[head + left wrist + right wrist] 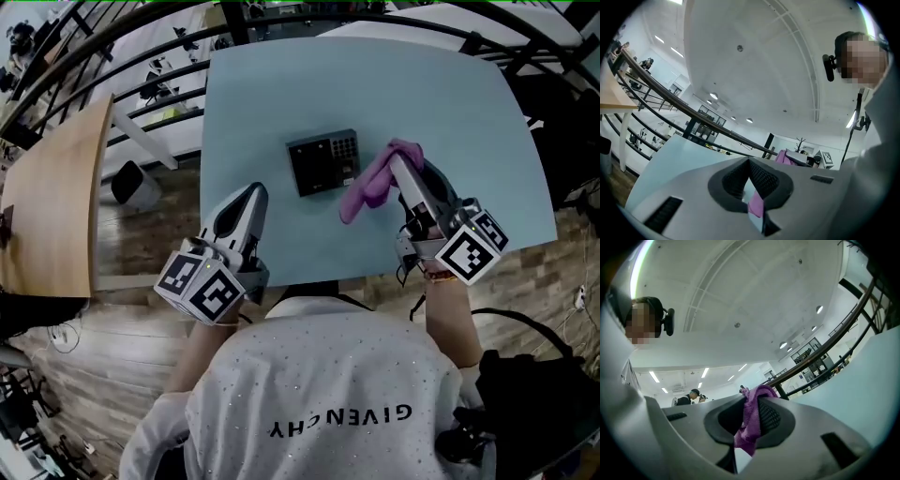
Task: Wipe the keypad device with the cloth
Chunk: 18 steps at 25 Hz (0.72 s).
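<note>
On the blue table [281, 94], right claw [398, 157] grips the cloth [368, 186], left claw [255, 191] closed empty

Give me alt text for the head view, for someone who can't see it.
Seen from above, a person's right gripper holds a purple cloth just right of a black keypad device on a light blue table. The left gripper, shut and empty, is near the table's front edge, apart from the device.

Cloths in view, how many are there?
1: the purple cloth hangs from the jaws of the right gripper, beside the keypad device on the table. No other cloth shows.
</note>
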Each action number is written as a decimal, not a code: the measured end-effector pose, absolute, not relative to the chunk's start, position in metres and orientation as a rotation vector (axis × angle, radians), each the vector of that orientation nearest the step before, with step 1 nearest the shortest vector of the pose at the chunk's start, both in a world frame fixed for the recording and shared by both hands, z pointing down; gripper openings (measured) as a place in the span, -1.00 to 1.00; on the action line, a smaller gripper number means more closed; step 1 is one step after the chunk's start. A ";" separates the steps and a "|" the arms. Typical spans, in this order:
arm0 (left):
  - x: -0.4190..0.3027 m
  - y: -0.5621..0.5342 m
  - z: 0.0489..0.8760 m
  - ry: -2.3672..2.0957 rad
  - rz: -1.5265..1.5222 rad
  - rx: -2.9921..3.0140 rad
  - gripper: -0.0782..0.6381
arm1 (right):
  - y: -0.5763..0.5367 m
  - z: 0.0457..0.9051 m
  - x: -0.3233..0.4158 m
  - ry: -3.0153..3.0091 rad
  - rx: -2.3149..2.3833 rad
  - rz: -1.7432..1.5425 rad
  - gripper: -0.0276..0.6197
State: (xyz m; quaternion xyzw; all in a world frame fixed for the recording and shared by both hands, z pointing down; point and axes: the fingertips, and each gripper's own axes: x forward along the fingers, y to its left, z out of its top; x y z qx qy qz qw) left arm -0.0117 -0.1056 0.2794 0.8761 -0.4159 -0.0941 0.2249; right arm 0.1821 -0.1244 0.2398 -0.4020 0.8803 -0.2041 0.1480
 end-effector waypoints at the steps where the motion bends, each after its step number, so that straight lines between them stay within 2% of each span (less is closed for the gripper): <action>1: -0.010 -0.108 0.283 -1.146 -0.247 2.418 -0.78 | -0.127 0.242 0.181 2.541 -1.156 -0.586 -0.79; 11: 0.014 -0.135 0.333 -1.137 -0.101 2.471 -0.78 | -0.164 0.268 0.155 2.834 -1.222 -0.282 -0.79; 18: 0.009 -0.170 0.366 -1.145 -0.142 2.381 -0.78 | -0.211 0.283 0.128 2.893 -1.091 -0.324 -0.79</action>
